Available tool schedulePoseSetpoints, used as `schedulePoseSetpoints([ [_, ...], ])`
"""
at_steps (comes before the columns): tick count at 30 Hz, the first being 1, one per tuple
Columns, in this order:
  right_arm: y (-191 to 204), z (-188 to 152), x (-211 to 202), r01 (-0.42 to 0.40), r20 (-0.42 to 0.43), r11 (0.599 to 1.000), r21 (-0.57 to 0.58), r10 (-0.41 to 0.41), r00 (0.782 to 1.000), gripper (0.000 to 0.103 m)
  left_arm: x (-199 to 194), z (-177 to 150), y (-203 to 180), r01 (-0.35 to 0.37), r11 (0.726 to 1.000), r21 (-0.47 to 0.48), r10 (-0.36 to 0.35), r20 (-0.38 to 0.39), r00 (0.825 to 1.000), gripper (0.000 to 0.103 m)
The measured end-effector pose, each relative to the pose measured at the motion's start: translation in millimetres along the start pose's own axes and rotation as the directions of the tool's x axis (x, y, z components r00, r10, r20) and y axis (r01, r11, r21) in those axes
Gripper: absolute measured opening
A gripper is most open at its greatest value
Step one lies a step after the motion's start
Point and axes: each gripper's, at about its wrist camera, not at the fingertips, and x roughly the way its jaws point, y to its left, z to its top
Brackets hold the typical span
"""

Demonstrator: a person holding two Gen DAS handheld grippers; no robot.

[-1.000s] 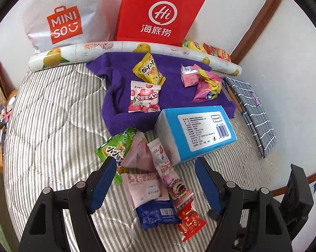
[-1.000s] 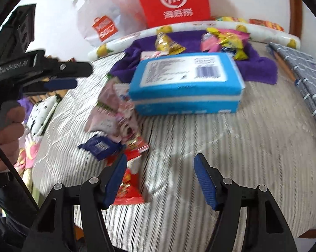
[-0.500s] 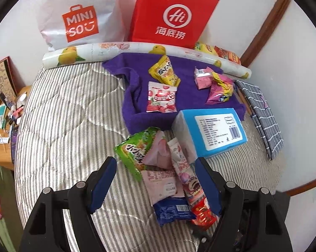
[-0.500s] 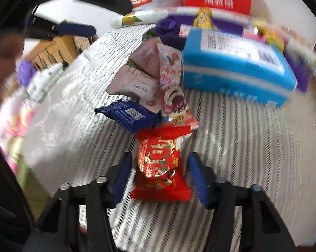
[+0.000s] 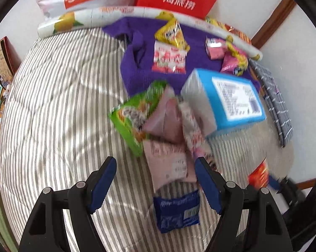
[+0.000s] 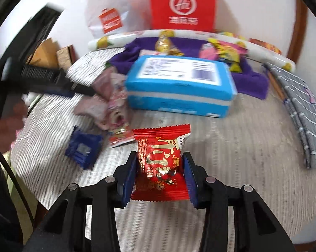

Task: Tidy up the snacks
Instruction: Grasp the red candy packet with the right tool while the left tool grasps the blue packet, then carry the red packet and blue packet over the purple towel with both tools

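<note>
My right gripper [image 6: 160, 168] squeezes the red snack [image 6: 160, 163], so I lift slowly off the bed [image 6: 242, 157].

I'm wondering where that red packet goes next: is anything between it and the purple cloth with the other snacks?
Yes. The right claw grips the red foil snack packet, and the big blue-and-white box lies squarely between it and the purple cloth behind.

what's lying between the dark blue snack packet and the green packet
In the left wrist view, a pale pink packet lies between the dark blue packet and green packet.
</note>
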Motion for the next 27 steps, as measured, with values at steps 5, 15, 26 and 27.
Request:
schedulePoseSetpoints([
  [5,-22,4,1,0.018,0.007,0.999,0.037,-0.018,1.000,0.042,5,-28,-2,-0.012,1.000,-0.007,0.012,-0.038,0.999,0.075],
  [15,-60,-7,-8,0.020,0.031,0.991,0.136,-0.024,0.999,0.042,16,-59,-34,-0.045,0.999,0.028,0.046,-0.029,0.999,0.081],
  [26,-76,-15,-16,0.004,0.057,0.982,0.189,-0.015,0.998,0.042,21,-71,-63,-0.235,0.967,0.097,0.228,0.073,0.971,0.055],
  [27,-77,-15,-17,0.001,0.059,0.982,0.191,-0.012,0.998,0.042,20,-71,-63,-0.224,0.970,0.097,0.217,0.071,0.974,0.053],
])
